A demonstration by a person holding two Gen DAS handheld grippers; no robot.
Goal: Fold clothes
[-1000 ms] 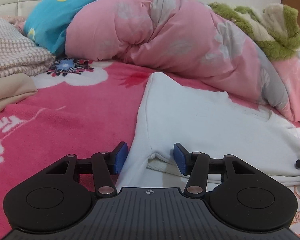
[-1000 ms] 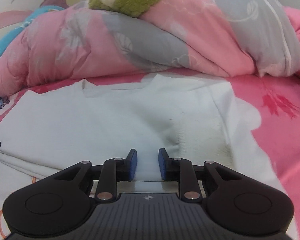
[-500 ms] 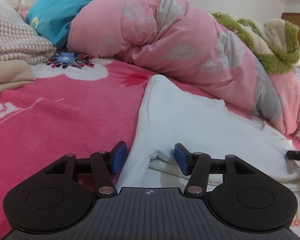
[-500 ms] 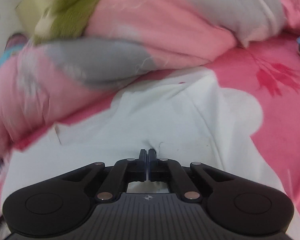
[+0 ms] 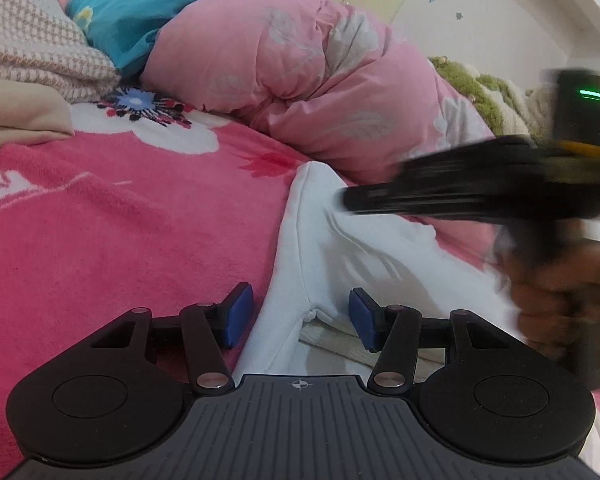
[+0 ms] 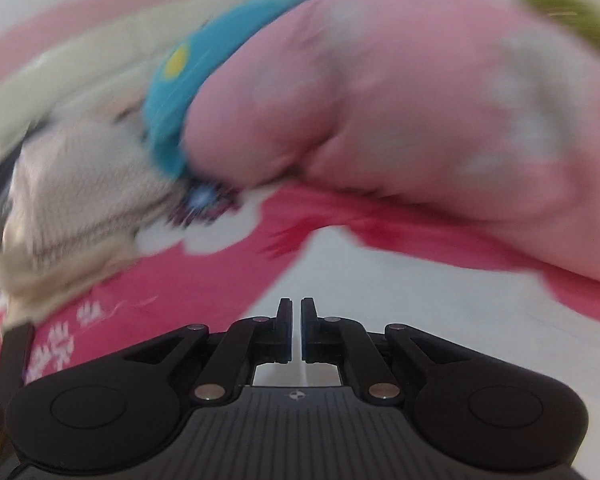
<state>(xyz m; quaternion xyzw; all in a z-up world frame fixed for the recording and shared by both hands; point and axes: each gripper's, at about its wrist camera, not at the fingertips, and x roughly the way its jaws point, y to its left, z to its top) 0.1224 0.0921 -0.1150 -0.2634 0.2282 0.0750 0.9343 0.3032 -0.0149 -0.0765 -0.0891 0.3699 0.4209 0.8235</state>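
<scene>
A white garment (image 5: 380, 256) lies spread on the pink flowered bed cover (image 5: 120, 240). My left gripper (image 5: 300, 314) is low over its left edge and open. A seam corner of the cloth lies between the blue pads (image 5: 240, 312), which do not press on it. My right gripper (image 6: 296, 312) is shut, with a thin strip of white cloth pinched between its pads. In the left wrist view it is a blurred black shape over the garment. A hand (image 5: 560, 292) holds it, and creases in the cloth run toward its tip. The right wrist view is motion-blurred.
A bulky pink quilt (image 5: 300, 80) borders the far side of the garment, with a green fuzzy blanket (image 5: 480, 92) behind it. A blue cushion (image 5: 180, 0), a checked beige cloth (image 5: 32, 52) and a plain beige cloth (image 5: 16, 116) lie at the far left.
The right gripper shut on the white cloth, then swept fast to the left and came into the left wrist view. The left gripper stayed open over the same edge, rolling a little.
</scene>
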